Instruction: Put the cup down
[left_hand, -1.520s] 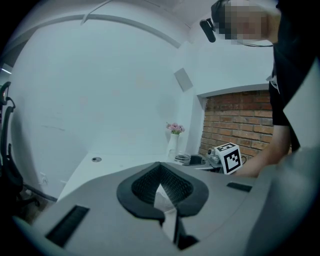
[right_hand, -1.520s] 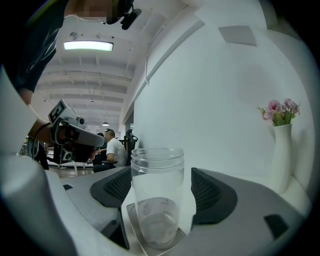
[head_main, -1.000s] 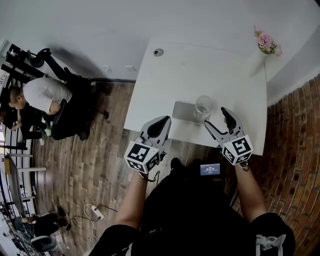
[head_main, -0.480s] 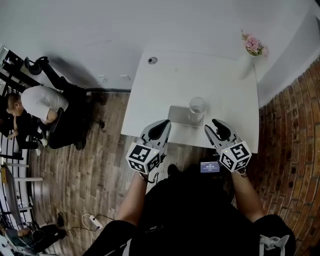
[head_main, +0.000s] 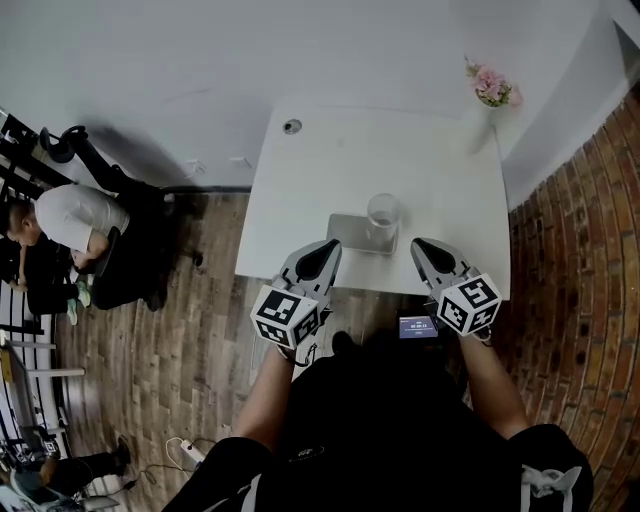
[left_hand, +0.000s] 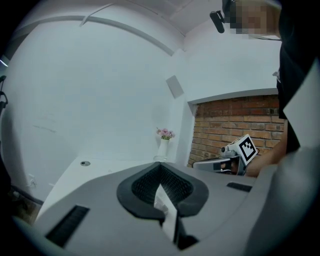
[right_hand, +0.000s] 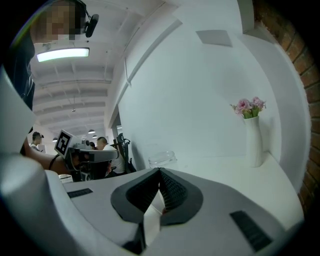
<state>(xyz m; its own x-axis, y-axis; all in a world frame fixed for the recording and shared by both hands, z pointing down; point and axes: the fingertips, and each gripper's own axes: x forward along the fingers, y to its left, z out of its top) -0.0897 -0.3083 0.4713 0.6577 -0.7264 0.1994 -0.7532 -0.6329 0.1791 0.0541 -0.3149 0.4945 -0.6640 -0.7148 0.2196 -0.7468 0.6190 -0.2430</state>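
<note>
Cup (head_main: 382, 214) is down, standing upright on the right end of a grey mat (head_main: 348, 231), and that mat lies at the near edge of the white table (head_main: 330, 165). It's a clear cup with its mouth up, and nothing is touching it.

Left gripper (head_main: 318, 257) hovers over the table's near edge, just short of the mat's left end. Its own view shows the fingers pressed together at the tip with nothing between them.

Right gripper (head_main: 430, 255) sits to the right of the cup, near it but clearly apart. Its jaws have just been closing, and now they meet flat with nothing caught in them. From the right gripper view the cup's rim shows just above the closed jaws, a little left of centre.

So the two grippers flank the cup, both pointing towards the far wall and both free of it.

Over at the table's far right corner stands a white vase (head_main: 487, 108) of pink flowers, well apart from the cup. A small round grommet (head_main: 292, 126) sits at the far left corner.

A brick wall (head_main: 575, 250) runs down the right side. Off to the left, on the wooden floor (head_main: 170, 330), a person (head_main: 70, 215) in a white top sits hunched over
</note>
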